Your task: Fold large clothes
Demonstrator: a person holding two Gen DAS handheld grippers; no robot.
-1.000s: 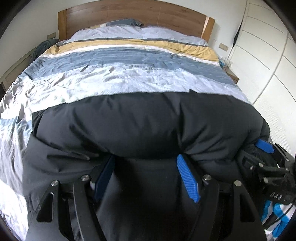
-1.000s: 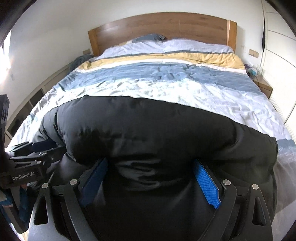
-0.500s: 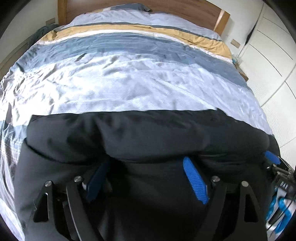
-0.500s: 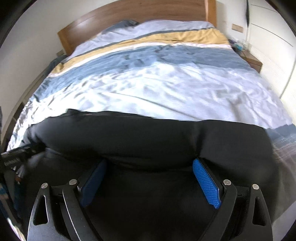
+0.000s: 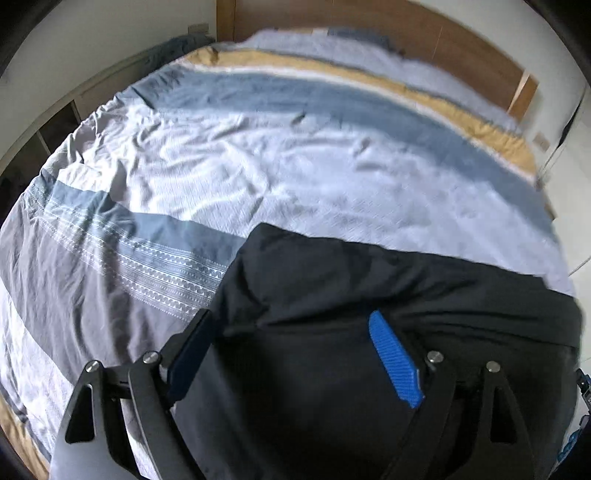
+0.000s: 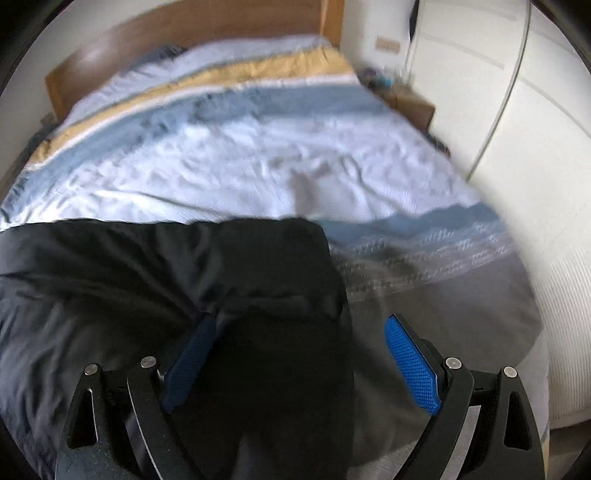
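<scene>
A large black puffy jacket (image 5: 388, 302) lies across the foot of the bed, over the striped duvet (image 5: 258, 166). My left gripper (image 5: 295, 347) is open, its jaws wide apart over the jacket's left end, with black fabric between the blue pads (image 5: 395, 362). The jacket fills the lower left of the right wrist view (image 6: 166, 280). My right gripper (image 6: 299, 350) is open over the jacket's right end, its right pad (image 6: 413, 369) beyond the jacket's edge over the duvet. Whether the pads touch the fabric is unclear.
The wooden headboard (image 5: 406, 33) stands at the far end. White wardrobe doors (image 6: 517, 129) run along the bed's right side, with a small bedside table (image 6: 410, 103) next to them. Low shelving (image 5: 55, 125) lines the left wall. The striped duvet (image 6: 240, 155) covers the bed.
The jacket has come down from a raised bulge and lies lower and flatter on the bed. Both grippers have swung apart, left toward the jacket's left end, right toward its right end.
</scene>
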